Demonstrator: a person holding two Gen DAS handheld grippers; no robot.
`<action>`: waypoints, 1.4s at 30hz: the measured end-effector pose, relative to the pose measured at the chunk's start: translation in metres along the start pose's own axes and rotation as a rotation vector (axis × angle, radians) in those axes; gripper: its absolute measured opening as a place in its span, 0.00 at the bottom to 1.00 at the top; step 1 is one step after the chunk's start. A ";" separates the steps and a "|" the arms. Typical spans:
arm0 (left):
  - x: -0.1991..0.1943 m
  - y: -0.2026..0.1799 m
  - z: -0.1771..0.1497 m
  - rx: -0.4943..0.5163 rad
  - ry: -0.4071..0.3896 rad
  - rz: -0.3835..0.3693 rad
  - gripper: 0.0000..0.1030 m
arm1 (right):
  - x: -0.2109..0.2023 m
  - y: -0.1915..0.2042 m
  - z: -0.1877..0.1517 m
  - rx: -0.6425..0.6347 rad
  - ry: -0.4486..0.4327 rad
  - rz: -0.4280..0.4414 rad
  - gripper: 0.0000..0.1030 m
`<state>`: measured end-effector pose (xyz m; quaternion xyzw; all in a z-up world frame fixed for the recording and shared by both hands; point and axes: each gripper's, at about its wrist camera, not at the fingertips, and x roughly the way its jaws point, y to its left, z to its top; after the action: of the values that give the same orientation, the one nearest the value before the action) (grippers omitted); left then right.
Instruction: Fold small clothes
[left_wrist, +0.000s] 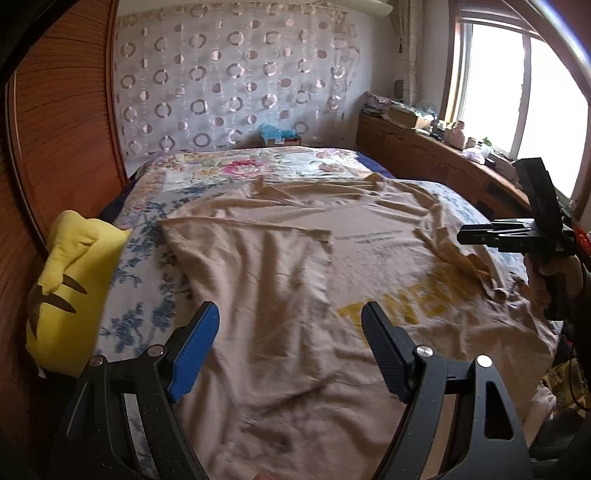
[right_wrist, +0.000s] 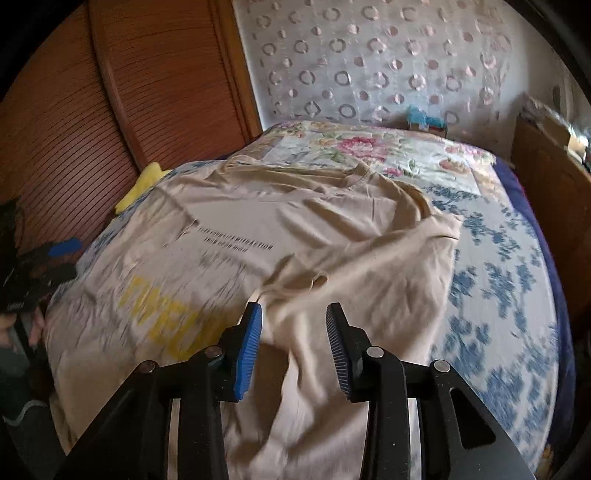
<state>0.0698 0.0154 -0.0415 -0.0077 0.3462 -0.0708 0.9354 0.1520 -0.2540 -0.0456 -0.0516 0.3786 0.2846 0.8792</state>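
Note:
A beige T-shirt (left_wrist: 280, 258) with yellow lettering lies spread on the bed, its left side folded inward over the middle. It also shows in the right wrist view (right_wrist: 332, 236), with the right side and sleeve rumpled and partly turned in. My left gripper (left_wrist: 290, 315) is open and empty, hovering over the shirt's lower left part. My right gripper (right_wrist: 293, 321) is open and empty above the shirt's right sleeve area. The right gripper also shows at the right edge of the left wrist view (left_wrist: 476, 236).
The bed has a floral cover (left_wrist: 258, 168) with blue print (right_wrist: 498, 280). A yellow plush pillow (left_wrist: 70, 288) lies at the bed's left edge by a wooden headboard (left_wrist: 62, 122). A wooden cabinet (left_wrist: 424, 155) with clutter stands under the window on the right.

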 end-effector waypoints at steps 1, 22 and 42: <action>0.001 0.003 0.001 0.000 0.000 0.006 0.78 | 0.009 0.000 0.004 0.006 0.012 -0.006 0.36; 0.024 0.052 0.001 -0.035 0.050 0.086 0.78 | 0.050 0.074 0.062 -0.130 -0.039 0.083 0.03; 0.080 0.090 0.040 -0.022 0.113 0.110 0.74 | 0.069 -0.009 0.024 -0.033 0.054 -0.206 0.49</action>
<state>0.1678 0.0921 -0.0685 0.0048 0.3990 -0.0160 0.9168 0.2105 -0.2222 -0.0775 -0.1122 0.3899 0.1974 0.8924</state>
